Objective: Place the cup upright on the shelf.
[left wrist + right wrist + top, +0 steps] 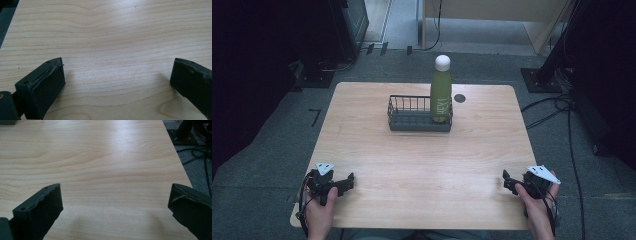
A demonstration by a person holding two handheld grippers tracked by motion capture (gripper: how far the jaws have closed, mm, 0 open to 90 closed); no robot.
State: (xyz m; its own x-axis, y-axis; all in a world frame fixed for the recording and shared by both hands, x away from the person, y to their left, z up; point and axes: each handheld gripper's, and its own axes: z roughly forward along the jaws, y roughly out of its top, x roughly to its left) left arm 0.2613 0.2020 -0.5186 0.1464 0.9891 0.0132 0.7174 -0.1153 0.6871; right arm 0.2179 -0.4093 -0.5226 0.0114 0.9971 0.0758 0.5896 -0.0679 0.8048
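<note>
One green bottle [441,95] upright in wire basket [412,121]; left gripper [117,80], right gripper [115,205] jaws apart, empty.

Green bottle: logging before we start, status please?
Left gripper open, right gripper open, both empty. Green bottle upright in wire basket. Nothing between.

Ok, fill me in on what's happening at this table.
Nothing is being handled yet. A person holds the left gripper and the right gripper at the near corners of the wooden table, both open with bare wood between their jaws. Farther back, a green bottle with a white cap stands upright in the right end of a dark wire basket.
</note>
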